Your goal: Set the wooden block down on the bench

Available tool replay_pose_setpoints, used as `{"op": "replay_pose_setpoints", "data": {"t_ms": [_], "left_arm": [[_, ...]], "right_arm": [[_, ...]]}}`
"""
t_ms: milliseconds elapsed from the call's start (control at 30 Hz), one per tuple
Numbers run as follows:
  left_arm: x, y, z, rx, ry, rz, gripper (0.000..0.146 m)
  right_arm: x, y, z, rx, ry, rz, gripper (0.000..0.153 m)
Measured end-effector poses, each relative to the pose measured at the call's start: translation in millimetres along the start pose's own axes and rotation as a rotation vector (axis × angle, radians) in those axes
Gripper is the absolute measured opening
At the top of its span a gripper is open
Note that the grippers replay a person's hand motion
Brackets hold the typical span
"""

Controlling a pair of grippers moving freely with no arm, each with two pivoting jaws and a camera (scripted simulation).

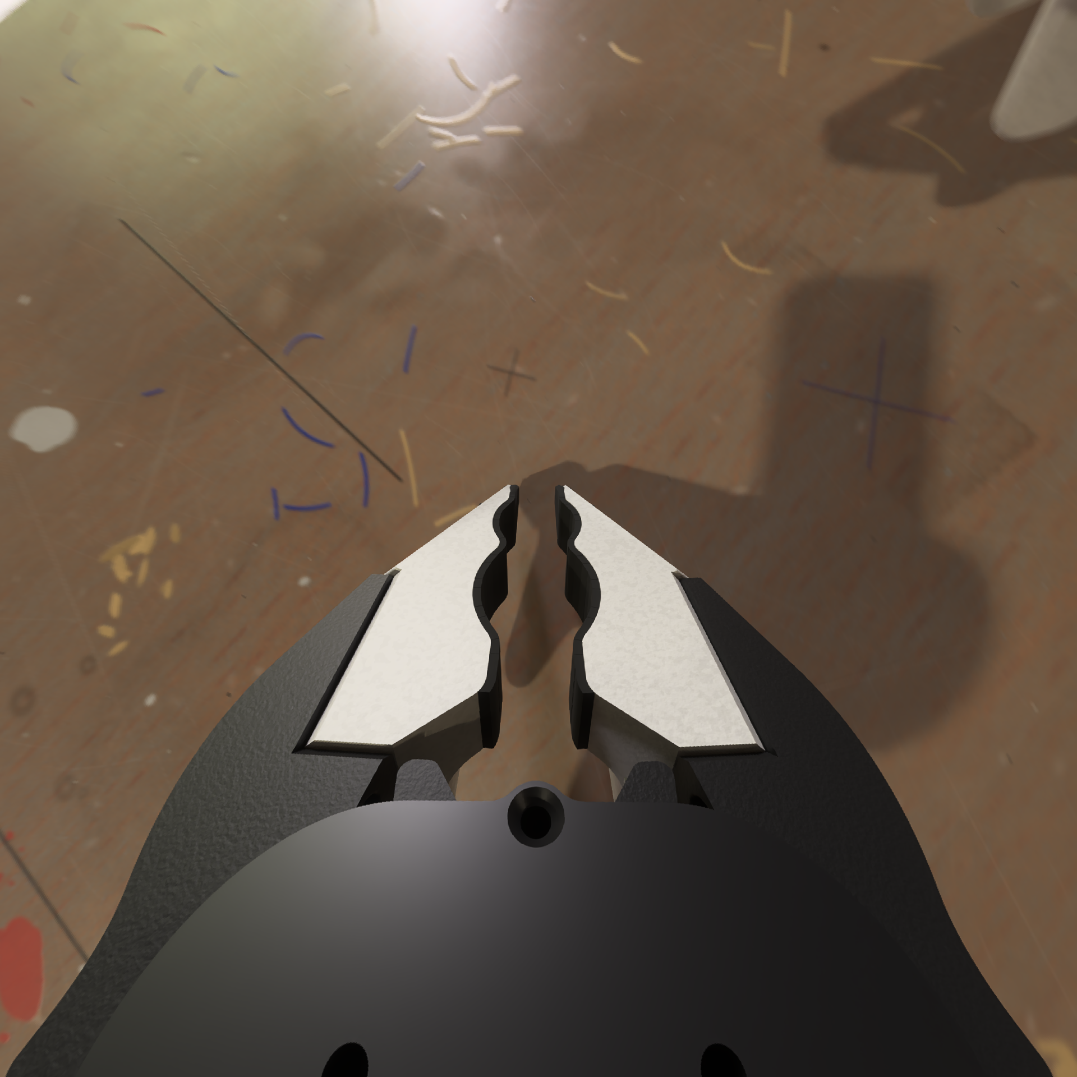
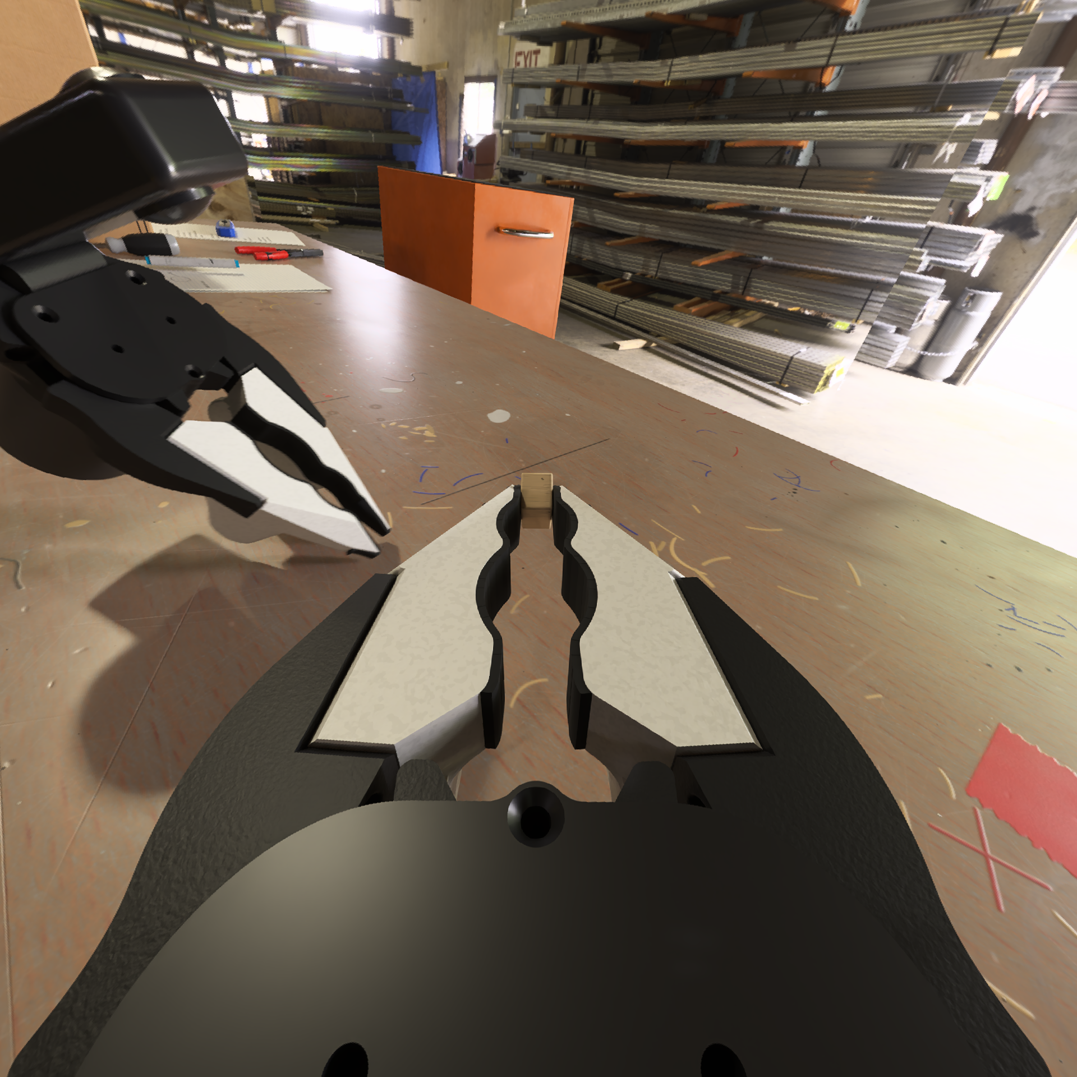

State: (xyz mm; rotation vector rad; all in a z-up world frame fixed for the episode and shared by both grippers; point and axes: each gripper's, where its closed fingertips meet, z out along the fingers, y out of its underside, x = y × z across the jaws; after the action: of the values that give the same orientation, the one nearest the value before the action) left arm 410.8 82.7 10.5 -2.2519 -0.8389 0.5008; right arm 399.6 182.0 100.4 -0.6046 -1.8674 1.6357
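A small pale wooden block (image 2: 537, 492) is pinched between the fingertips of my right gripper (image 2: 535, 495), which is shut on it low over the brown bench (image 2: 757, 583). I cannot tell whether the block touches the bench. My left gripper (image 1: 537, 495) points down at the bench with its jaws almost together and nothing between them. It also shows in the right wrist view (image 2: 379, 539), left of the block and tilted down towards the bench. A pale part of the right gripper (image 1: 1037, 76) shows at the top right of the left wrist view.
The bench carries wood shavings (image 1: 466, 116), pen marks and paint spots (image 1: 44, 428). A red patch (image 2: 1026, 792) lies near right. Tools and papers (image 2: 233, 262) lie at the far left end. An orange cabinet (image 2: 484, 245) and metal racks (image 2: 757, 204) stand beyond the bench.
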Motion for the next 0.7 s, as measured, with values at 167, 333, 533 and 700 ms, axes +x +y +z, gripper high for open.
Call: {"op": "replay_pose_setpoints", "data": {"t_ms": [167,333,533,700], "left_arm": [[-15,-41,-1,0.141,-0.131,0.072,0.010],[-43,-49,5,0.088,-0.203,0.183,0.012],[-49,-21,-15,0.023,-0.085,0.020,0.013],[-26,21,-25,-0.001,0.031,-0.212,0.021]], "right_arm": [[-3,2,1,-0.014,-0.005,-0.029,0.009],[-4,4,2,-0.033,-0.001,-0.050,0.010],[-8,6,3,-0.045,-0.019,-0.066,0.009],[-11,9,5,-0.065,-0.031,-0.082,0.010]]}}
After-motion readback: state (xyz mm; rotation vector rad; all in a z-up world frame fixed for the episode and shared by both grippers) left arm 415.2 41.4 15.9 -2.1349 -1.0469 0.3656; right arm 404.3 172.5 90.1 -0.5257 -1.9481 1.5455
